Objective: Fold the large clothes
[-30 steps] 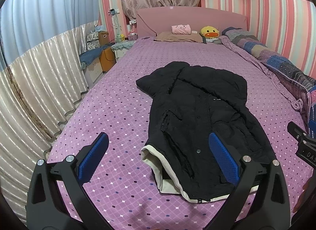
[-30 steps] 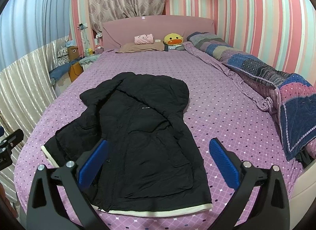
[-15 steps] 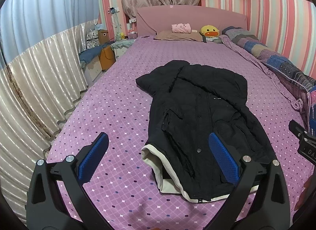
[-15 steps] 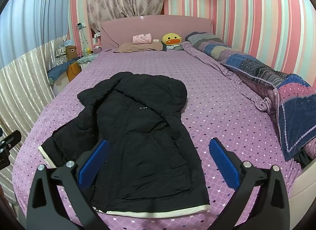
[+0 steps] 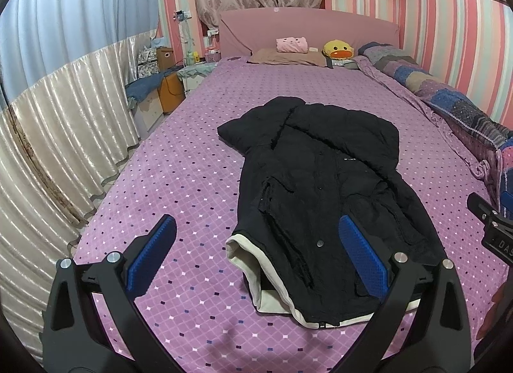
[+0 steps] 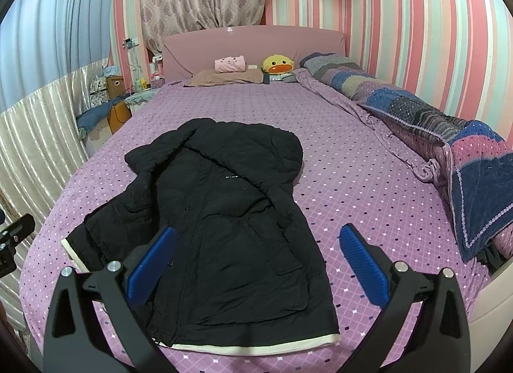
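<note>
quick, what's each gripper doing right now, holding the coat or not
Left gripper: open, holding nothing, above the black coat.
Right gripper: open, holding nothing, above the coat's hem.

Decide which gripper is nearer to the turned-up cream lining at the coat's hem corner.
Left. The left gripper hangs open just short of the cream lining, which lies between its fingers. The right gripper hovers open over the coat's opposite, flat hem side.
</note>
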The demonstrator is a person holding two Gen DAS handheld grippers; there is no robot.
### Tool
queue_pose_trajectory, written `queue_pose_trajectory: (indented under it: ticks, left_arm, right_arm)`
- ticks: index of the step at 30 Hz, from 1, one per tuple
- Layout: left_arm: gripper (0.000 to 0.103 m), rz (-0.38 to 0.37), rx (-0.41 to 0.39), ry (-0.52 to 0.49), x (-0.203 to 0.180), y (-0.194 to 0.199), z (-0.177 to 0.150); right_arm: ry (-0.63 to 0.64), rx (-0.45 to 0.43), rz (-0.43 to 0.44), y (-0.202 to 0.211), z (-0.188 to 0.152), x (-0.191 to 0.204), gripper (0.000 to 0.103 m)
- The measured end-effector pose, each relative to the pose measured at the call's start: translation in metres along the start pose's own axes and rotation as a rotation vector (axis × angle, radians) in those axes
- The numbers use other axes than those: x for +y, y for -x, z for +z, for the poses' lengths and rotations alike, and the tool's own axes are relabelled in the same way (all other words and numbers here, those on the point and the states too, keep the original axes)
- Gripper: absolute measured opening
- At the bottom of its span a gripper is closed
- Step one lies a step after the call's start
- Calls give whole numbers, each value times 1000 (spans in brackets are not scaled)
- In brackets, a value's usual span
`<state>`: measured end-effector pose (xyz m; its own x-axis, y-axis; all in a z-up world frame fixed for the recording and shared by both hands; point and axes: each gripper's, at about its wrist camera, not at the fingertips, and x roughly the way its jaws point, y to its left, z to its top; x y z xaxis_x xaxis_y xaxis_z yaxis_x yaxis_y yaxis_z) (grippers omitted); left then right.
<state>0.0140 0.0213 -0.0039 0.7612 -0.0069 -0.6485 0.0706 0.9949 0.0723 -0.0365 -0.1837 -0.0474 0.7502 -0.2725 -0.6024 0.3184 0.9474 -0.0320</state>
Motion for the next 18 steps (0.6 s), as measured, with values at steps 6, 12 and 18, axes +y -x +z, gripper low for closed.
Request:
queue_pose_trajectory:
  ticks: [6,12,18]
  left_arm:
    - [100,-12,1,-4,-2,-1,-1]
    - [100,-23,6,3,0,-3,-2]
    - [100,-24,10,5,0,-4,-3]
  right_arm:
    - [-4,7,-5,-3,2,-2,102]
    - [-4,-2,-7,0,1,-2,102]
    - [3,-5,-6,1,1,-1,102]
